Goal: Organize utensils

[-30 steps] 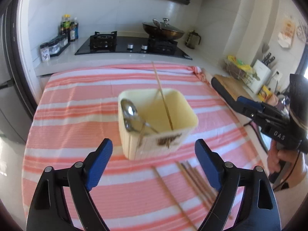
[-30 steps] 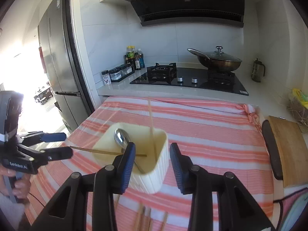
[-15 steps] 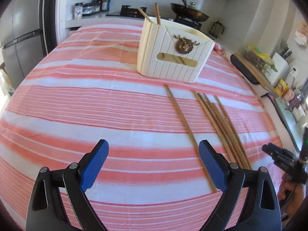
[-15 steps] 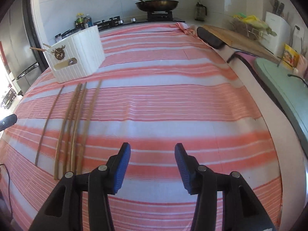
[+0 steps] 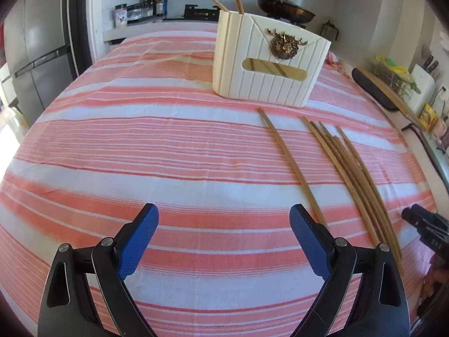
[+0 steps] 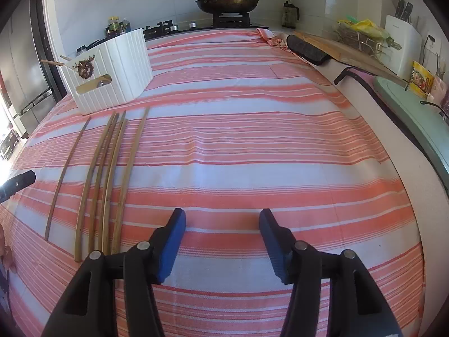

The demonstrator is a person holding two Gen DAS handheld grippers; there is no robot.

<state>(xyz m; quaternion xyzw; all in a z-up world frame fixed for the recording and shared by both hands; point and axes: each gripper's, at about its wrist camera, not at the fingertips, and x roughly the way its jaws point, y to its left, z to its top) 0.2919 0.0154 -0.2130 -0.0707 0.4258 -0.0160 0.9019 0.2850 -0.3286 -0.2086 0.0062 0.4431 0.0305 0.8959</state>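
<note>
Both the left gripper (image 5: 224, 237) and the right gripper (image 6: 222, 236) are hovering empty over the striped cloth (image 5: 168, 151), the right's jaws having just been opening, while the chopsticks (image 6: 112, 174) are lying just beside the right one, before the white utensil holder (image 5: 269, 61).

1. Right gripper (image 6: 221, 224): jaws just been opening, apart, nothing between them, only striped cloth (image 6: 252, 151) beneath.
2. Loose chopsticks (image 6: 109, 179): flat on the cloth, just beyond and left of the left finger (image 6: 171, 241), near ends beside it.
3. White utensil holder (image 6: 112, 75): far ahead-left, past the chopsticks' far tips, a stick poking out.
4. Lidded pan (image 6: 227, 1): far ahead on the stove.
</note>
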